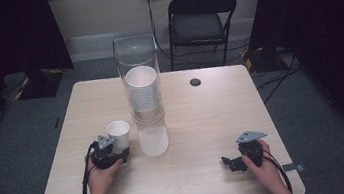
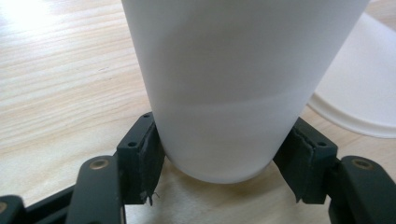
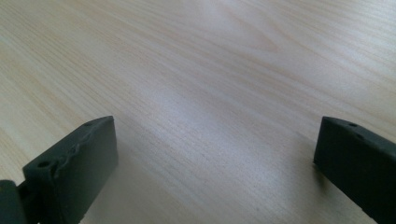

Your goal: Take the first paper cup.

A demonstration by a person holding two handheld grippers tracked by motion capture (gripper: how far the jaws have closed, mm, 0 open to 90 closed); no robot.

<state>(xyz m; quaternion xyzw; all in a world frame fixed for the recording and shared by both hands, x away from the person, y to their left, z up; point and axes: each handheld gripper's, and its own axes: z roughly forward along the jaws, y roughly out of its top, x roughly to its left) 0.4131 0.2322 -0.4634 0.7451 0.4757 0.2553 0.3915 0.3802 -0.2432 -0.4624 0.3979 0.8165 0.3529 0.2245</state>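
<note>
You have a small white paper cup (image 1: 119, 132) standing upright on the pale wooden table (image 1: 200, 138), just left of the tall clear cylinder (image 1: 140, 88) holding stacked cups.

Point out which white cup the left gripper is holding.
The single cup standing left of the clear tube, clamped in the left gripper; the others sit stacked inside that tube.

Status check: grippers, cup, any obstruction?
Left gripper shut on paper cup. Right gripper open over bare table. Cup dispenser close beside cup.
</note>
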